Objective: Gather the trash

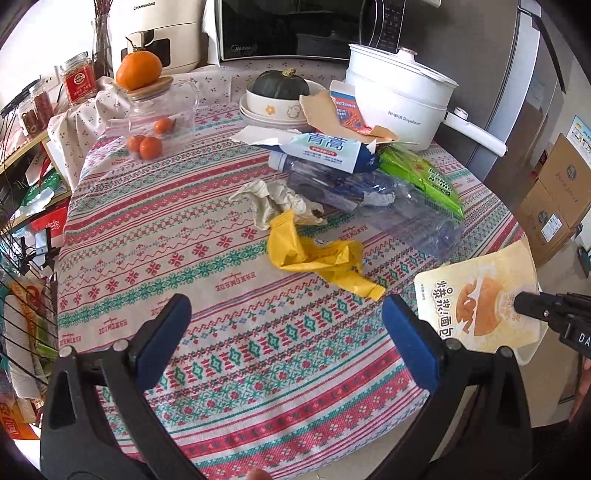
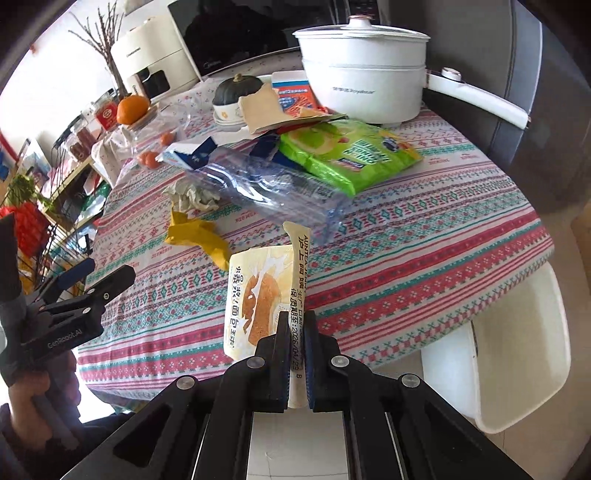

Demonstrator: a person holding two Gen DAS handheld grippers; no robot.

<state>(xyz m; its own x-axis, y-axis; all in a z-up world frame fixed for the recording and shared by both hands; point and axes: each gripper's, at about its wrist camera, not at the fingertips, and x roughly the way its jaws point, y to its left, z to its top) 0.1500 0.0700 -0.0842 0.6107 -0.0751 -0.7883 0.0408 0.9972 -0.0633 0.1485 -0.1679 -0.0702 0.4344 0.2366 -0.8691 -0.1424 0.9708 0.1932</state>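
Observation:
My right gripper point(image 2: 297, 321) is shut on a cream bread wrapper point(image 2: 258, 299) and holds it above the table's near edge; the wrapper also shows in the left wrist view point(image 1: 480, 295). My left gripper point(image 1: 284, 306) is open and empty over the patterned tablecloth point(image 1: 221, 332). Trash lies ahead: a yellow wrapper point(image 1: 314, 254), a crumpled tissue point(image 1: 273, 201), a crushed clear bottle point(image 1: 388, 199), a green snack bag point(image 1: 424, 177), a toothpaste box point(image 1: 325, 149) and torn cardboard point(image 1: 332, 110).
A white electric pot point(image 1: 399, 96), stacked bowls with a dark squash point(image 1: 280, 99), a glass jar with oranges point(image 1: 162, 114) and a microwave point(image 1: 295, 29) stand at the back. A white chair point(image 2: 517, 354) is at the table's right. Cardboard boxes point(image 1: 554, 199) sit on the floor.

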